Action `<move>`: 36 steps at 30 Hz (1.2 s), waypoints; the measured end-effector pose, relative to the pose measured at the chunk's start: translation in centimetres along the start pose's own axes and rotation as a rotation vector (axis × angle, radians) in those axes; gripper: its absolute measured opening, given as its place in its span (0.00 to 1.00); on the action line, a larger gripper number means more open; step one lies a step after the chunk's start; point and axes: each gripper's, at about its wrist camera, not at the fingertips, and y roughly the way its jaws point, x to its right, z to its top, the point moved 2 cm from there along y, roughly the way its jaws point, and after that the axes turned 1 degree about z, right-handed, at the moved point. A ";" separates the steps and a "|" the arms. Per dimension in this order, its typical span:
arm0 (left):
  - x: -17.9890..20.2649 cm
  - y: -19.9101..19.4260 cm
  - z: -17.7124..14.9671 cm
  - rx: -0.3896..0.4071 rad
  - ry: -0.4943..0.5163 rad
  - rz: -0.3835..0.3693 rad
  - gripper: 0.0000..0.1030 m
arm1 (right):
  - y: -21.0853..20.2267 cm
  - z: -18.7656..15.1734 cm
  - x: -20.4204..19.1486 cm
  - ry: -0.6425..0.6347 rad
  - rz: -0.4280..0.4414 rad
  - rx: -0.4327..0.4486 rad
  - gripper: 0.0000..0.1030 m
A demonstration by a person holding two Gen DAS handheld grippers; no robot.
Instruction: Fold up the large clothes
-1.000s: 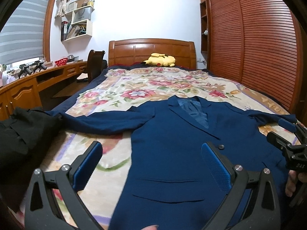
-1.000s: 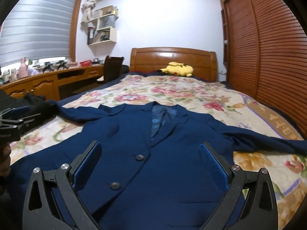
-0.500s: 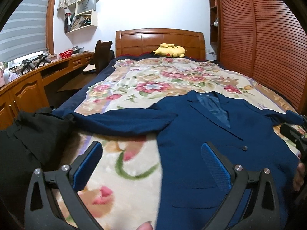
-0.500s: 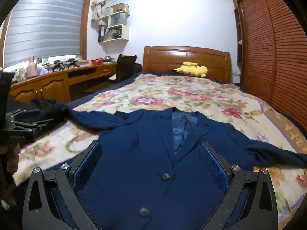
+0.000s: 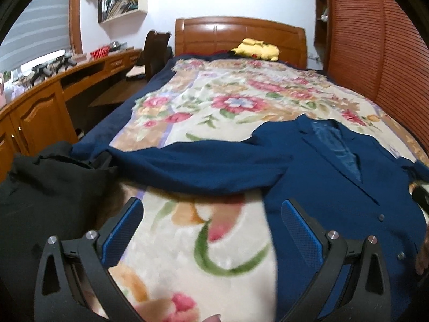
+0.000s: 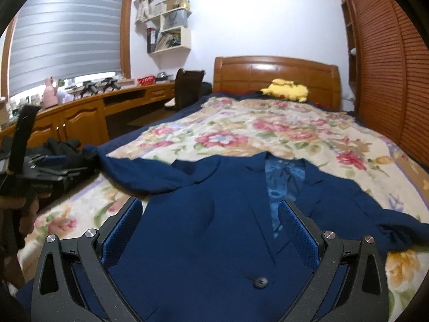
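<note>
A navy blue suit jacket (image 5: pixel 329 187) (image 6: pixel 214 230) lies face up on the floral bedspread (image 5: pixel 230 102), both sleeves spread outward. Its left sleeve (image 5: pixel 193 166) reaches toward the bed's left edge. My left gripper (image 5: pixel 211 222) hovers open over bare bedspread just below that sleeve, holding nothing. My right gripper (image 6: pixel 210 222) hangs open above the jacket's chest, near the top button (image 6: pixel 260 281), with nothing between its fingers. The left gripper also shows at the left edge of the right wrist view (image 6: pixel 43 174), held by a hand.
A black garment (image 5: pixel 45 187) is heaped at the bed's left edge by the sleeve end. A wooden desk (image 5: pixel 40 102) and a chair (image 5: pixel 156 51) run along the left. A yellow plush toy (image 5: pixel 254 49) sits by the headboard. A slatted wardrobe (image 5: pixel 375 53) lines the right side.
Both grippers shifted left over the bed: the left one left the jacket body for bare bedspread below the left sleeve; the right one now centres on the chest. Both stayed open.
</note>
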 end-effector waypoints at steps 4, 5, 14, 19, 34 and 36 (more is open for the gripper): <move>-1.6 3.2 0.7 -0.050 -0.063 -0.005 1.00 | 1.4 -0.2 -0.3 -0.001 0.032 -0.036 1.00; -1.9 3.9 0.9 -0.062 -0.071 0.000 1.00 | 1.6 -0.3 -0.5 -0.008 0.039 -0.042 1.00; -4.5 9.2 3.2 -0.120 -0.093 0.100 0.93 | 2.9 -1.6 -0.8 -0.034 0.069 -0.108 1.00; -6.4 12.3 3.6 -0.192 -0.189 0.115 0.79 | 3.3 -2.0 -1.1 -0.047 0.082 -0.127 1.00; -7.9 15.5 4.4 -0.278 -0.147 0.283 0.36 | 3.2 -2.1 -1.1 -0.064 0.095 -0.136 1.00; -8.1 15.8 4.4 -0.288 -0.146 0.296 0.15 | 2.9 -1.9 -0.9 -0.065 0.094 -0.131 1.00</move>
